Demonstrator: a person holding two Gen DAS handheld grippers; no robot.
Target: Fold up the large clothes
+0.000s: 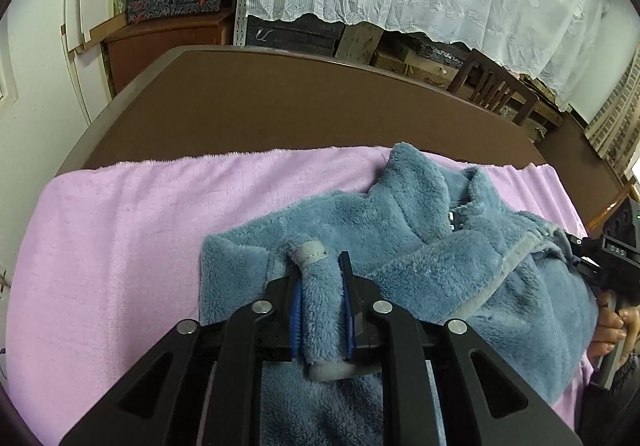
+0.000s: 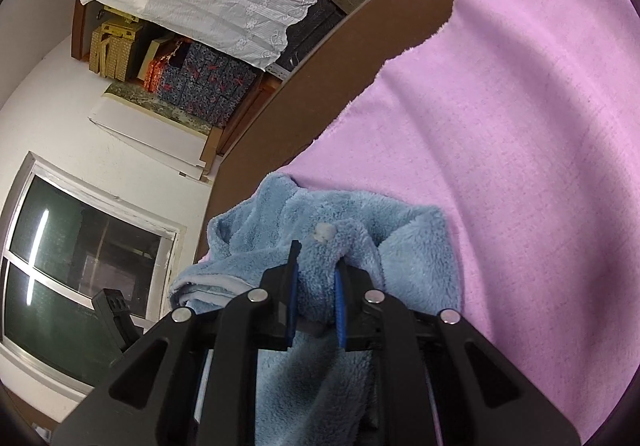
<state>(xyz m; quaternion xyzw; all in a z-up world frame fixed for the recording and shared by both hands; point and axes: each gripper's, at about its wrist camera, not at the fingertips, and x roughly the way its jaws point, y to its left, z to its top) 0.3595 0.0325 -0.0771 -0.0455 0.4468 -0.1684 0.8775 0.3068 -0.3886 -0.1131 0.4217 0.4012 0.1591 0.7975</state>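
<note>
Blue fleece garment (image 1: 400,230) lies bunched on the pink blanket (image 1: 120,246) covering my brown desk (image 1: 280,106). My left fingers (image 1: 320,286) are clamped on a grey-trimmed fold; my right fingers (image 2: 316,278) are clamped on another bunch of fleece.

A fluffy blue fleece garment (image 1: 420,230) with pale grey trim lies rumpled and loosely heaped on a pink cloth (image 1: 120,246), toward its right and near side in the left wrist view. Its collar rises at the far edge. Two bunched folds of the garment are lifted off the heap at the near side.
</note>
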